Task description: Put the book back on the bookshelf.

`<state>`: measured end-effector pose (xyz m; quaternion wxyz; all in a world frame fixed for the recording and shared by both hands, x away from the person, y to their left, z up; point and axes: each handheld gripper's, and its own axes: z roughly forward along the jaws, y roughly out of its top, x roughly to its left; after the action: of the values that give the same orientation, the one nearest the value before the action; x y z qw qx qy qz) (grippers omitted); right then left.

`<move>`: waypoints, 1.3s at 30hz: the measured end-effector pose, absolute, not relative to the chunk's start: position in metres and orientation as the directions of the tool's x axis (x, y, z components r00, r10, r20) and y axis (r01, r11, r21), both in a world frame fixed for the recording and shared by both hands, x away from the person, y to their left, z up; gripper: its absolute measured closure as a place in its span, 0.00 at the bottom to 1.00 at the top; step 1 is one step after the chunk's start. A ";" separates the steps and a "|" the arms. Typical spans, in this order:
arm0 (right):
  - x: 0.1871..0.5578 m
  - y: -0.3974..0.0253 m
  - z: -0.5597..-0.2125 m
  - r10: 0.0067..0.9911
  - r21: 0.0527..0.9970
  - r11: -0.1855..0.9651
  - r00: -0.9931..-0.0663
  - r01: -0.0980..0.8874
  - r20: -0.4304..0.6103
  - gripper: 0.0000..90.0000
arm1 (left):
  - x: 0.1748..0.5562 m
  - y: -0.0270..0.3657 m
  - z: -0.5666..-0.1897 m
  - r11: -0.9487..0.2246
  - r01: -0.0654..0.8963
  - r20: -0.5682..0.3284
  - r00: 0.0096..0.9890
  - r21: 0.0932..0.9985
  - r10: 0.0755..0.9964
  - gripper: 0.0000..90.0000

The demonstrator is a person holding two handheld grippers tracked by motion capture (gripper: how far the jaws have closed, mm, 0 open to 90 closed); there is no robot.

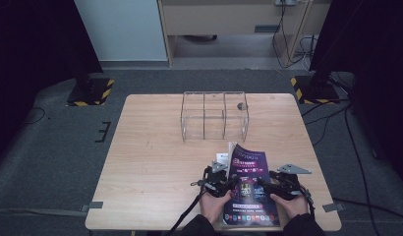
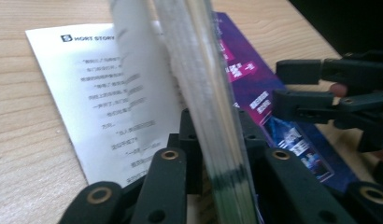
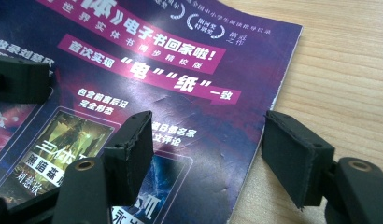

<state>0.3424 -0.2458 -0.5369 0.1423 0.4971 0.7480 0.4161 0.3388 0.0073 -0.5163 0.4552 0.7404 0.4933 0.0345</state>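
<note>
Wooden table, left gripper jaws clamped on magazine pages, right gripper jaws apart.

A light wooden counter stands on grey carpet. Toward its far edge sits a clear wire-framed rack, upright and divided into compartments. Beyond the far corners rest two stand bases with yellow-black hazard stripes. Black cables trail over the floor at the right.
</note>
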 end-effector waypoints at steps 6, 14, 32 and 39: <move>0.341 -0.248 -0.536 0.862 0.781 0.146 -0.465 0.607 0.201 0.31 | 0.337 0.009 -0.515 -0.070 0.689 -0.421 0.517 0.721 0.745 0.88; 0.340 -0.257 -0.531 0.850 0.795 0.116 -0.474 0.595 0.231 0.23 | 0.336 0.014 -0.503 -0.032 0.648 -0.437 0.549 0.761 0.712 0.92; 0.334 -0.260 -0.499 0.802 0.866 0.036 -0.531 0.500 0.273 0.22 | 0.323 0.026 -0.468 -0.015 0.485 -0.351 0.653 0.875 0.671 0.92; 0.335 -0.254 -0.493 0.782 0.873 0.036 -0.557 0.487 0.279 0.22 | 0.320 0.027 -0.459 -0.021 0.443 -0.319 0.676 0.896 0.664 0.92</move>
<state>0.3355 -0.2544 -0.4932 0.1395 0.4497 0.7059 0.5291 0.3201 0.0273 -0.4594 0.5804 0.7079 0.3909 0.0953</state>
